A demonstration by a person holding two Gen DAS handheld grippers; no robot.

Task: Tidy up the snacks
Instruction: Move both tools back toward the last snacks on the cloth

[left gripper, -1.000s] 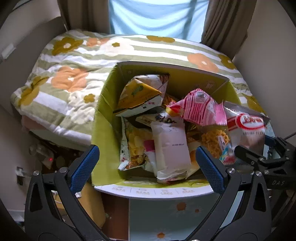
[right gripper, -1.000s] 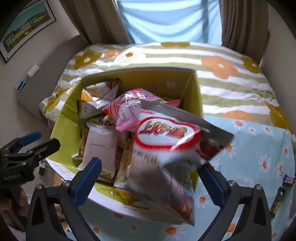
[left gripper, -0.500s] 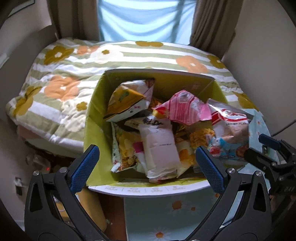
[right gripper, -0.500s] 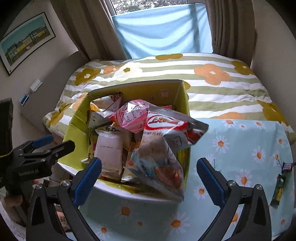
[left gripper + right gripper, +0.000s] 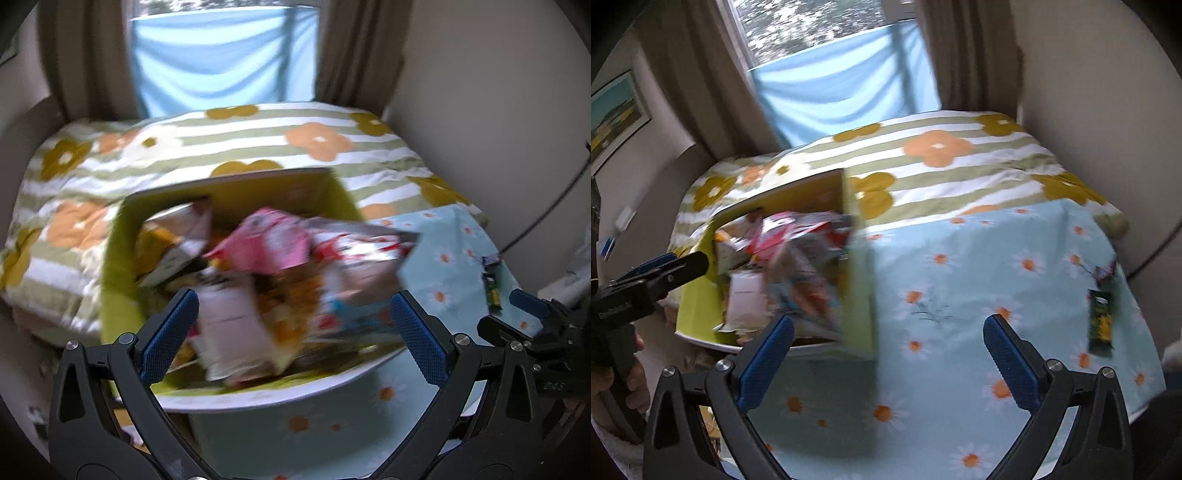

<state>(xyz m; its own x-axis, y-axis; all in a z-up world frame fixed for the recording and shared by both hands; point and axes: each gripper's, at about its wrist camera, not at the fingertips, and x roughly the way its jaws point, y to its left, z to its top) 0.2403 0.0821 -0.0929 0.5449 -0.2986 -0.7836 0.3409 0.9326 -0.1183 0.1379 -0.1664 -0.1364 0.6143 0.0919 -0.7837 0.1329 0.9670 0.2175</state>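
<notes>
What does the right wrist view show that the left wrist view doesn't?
Only the right wrist view shows the framed picture on the wall, the trees through the window glass, and a person's hand holding the left hand-held gripper. Only the left wrist view shows the right hand-held gripper, from the side. Both share the yellow-green snack box, the flowered quilt, the daisy cloth and the green snack bar.

Left claw (image 5: 293,338) spread wide, empty; right claw (image 5: 888,363) likewise.

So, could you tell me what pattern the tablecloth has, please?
Light blue tablecloth with white-and-orange daisies; clearest in the right wrist view.
</notes>
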